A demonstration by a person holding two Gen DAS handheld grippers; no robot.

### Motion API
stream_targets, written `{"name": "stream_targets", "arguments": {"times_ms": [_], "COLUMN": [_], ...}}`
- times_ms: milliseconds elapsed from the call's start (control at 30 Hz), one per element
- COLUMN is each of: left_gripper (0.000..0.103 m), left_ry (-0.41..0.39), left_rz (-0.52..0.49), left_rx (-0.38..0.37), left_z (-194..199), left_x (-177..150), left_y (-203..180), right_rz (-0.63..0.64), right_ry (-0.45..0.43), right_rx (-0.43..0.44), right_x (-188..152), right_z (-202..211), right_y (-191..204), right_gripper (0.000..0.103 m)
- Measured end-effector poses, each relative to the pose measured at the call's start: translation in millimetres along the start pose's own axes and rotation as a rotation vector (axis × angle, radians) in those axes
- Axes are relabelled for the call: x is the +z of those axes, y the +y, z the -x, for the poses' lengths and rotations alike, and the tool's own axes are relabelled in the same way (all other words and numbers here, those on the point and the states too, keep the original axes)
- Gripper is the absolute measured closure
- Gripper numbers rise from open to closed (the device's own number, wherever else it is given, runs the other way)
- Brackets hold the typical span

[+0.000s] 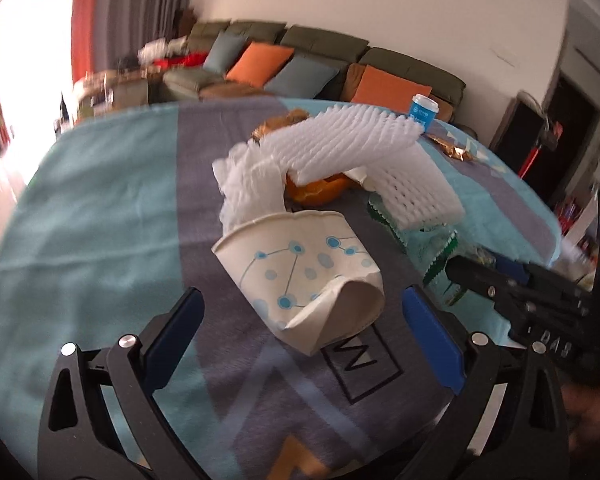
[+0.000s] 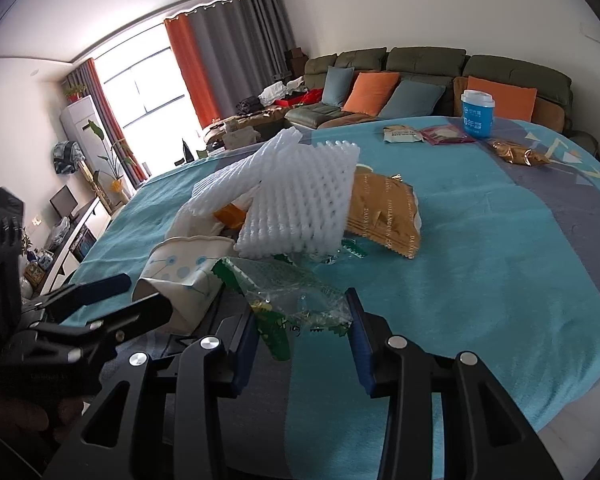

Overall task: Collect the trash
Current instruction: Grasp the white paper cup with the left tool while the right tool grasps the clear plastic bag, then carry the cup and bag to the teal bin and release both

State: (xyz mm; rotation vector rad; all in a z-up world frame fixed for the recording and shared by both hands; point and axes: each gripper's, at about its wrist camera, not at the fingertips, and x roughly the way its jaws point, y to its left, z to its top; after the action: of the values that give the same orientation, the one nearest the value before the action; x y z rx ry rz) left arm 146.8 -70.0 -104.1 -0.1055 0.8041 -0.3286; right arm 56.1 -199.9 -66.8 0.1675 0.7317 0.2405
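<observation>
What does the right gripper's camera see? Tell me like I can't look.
The right gripper is closed on a crinkly clear wrapper on a blue tablecloth. Behind it lie a squashed paper cup and white foam netting.

Your left gripper (image 1: pixel 300 320) flanked a tipped paper cup (image 1: pixel 300 268) on the table (image 1: pixel 100 208); foam netting (image 1: pixel 352 140) lay behind it (over peel), your right gripper (image 2: pixel 304 328) straddling a wrapper (image 2: pixel 292 296) just beside.

Green sofa (image 2: pixel 420 60) with orange cushions (image 2: pixel 370 88), grey curtains (image 2: pixel 236 44)
</observation>
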Motion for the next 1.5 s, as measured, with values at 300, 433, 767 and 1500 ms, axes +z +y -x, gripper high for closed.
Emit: {"name": "stream_targets", "arguments": {"times_ms": [300,433,767,1500], "left_gripper": [0.014,0.017,0.032,0.045], "left_ry": [0.038,0.044,0.023,-0.138], "left_rz": [0.098,0.067,0.056,0.040], "left_rx": [0.045,0.091,0.148,0.188], "left_z": [-24.1,-33.0,-29.3,35.9], "left_x": [6.1,5.6,0.3,-15.1], "left_y": [-7.9,-18.0,-16.2,7.5], "right_rz": [-0.010,-0.013,-0.012,0.101], "right_ry": [-0.021,-0.030,-0.044,-0.083], "right_rx": [0.000,0.005,0.008,0.028], "right_x": [-0.8,-2.3,-2.1,0.6], "right_z": [5.2,7.8,9.7,22.8], "right_y": [-11.4,-14.0,-17.1,22.3], "right_gripper": [0.064,0.064,0.064,0.064]}}
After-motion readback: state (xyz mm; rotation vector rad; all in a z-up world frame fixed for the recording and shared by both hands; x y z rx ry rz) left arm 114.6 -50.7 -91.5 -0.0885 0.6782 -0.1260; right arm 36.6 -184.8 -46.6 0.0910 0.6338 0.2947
